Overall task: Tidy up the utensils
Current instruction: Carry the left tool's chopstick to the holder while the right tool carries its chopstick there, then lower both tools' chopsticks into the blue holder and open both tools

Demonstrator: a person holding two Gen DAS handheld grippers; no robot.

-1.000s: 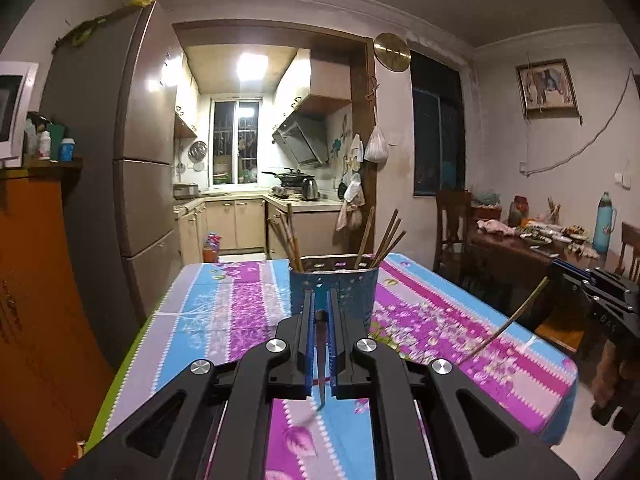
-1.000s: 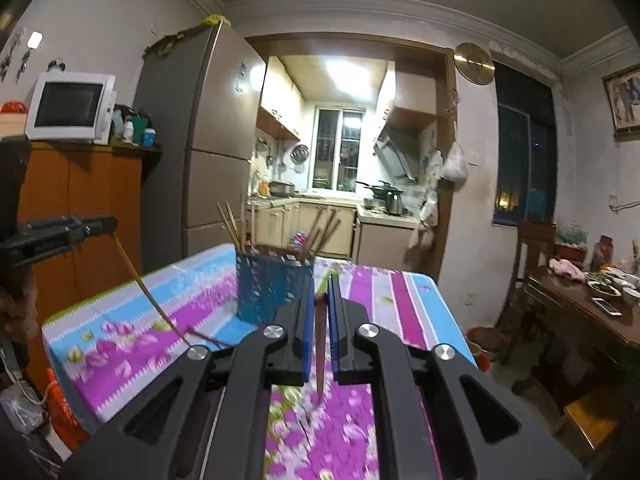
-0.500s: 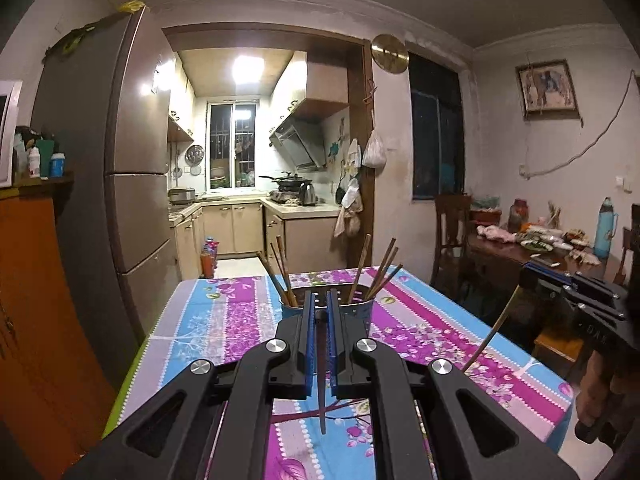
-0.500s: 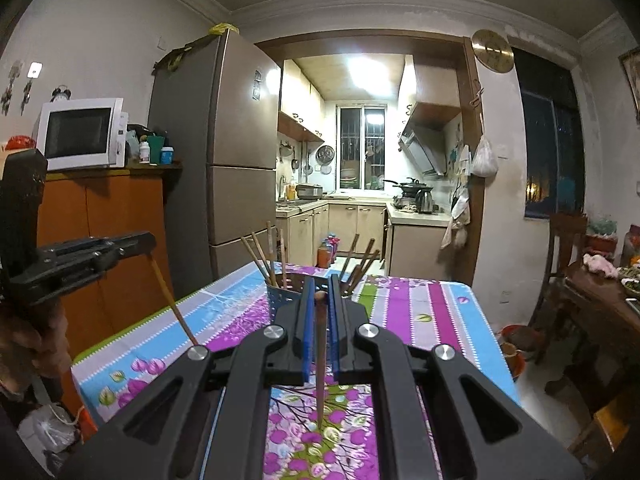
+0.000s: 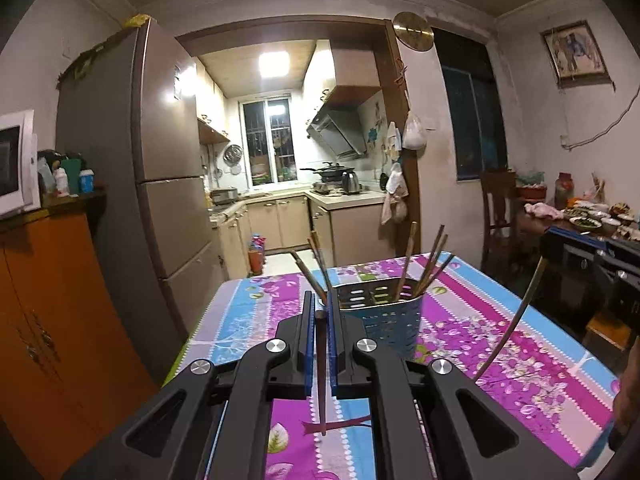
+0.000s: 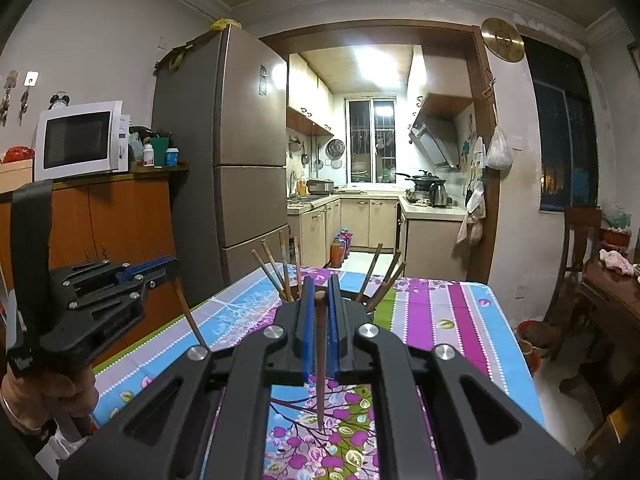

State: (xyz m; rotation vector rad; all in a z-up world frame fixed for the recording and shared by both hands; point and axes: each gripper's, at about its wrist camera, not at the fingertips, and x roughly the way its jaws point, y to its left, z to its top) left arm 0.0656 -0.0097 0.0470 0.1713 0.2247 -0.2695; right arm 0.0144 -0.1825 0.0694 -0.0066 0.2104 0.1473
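The left gripper (image 5: 319, 312) is clamped on a single brown chopstick (image 5: 321, 376), tip hanging above the floral tablecloth (image 5: 520, 360). The right gripper (image 6: 319, 292) likewise pinches its own chopstick (image 6: 320, 364). Just beyond both, midway along the tabletop, stands the perforated metal holder (image 5: 380, 320) with several chopsticks (image 5: 410, 256) leaning in it

We see a big fridge (image 6: 240, 148) next to the kitchen door. A white microwave (image 6: 78, 140) sits on the orange cabinet (image 6: 120, 220), near its left end. A gold clock (image 6: 502, 39) hangs high on the wall. A kettle (image 6: 438, 194) stands on the kitchen counter.
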